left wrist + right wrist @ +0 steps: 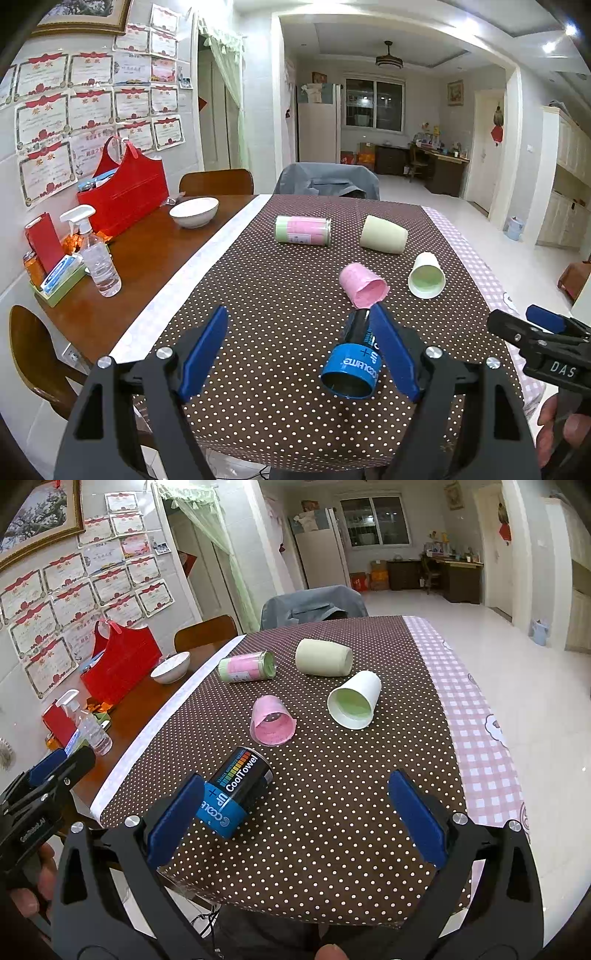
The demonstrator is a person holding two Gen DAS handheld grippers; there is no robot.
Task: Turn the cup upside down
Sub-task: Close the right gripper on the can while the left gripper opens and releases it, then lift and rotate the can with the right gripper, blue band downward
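Lying sideways, black-and-blue cup [236,792], beside pink cup [272,722], both tongs [299,350] [291,816] spread open

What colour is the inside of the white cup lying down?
Pale green inside the white cup, seen best in the right wrist view.

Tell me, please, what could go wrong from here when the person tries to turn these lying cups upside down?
1. All five containers lie on their sides, so the black and blue can may roll when touched.
2. That can lies close to the table's near edge and could fall off.
3. The pink cup looks thin; the open left tongs or open right tongs may crush it, or knock the white cup beside it.
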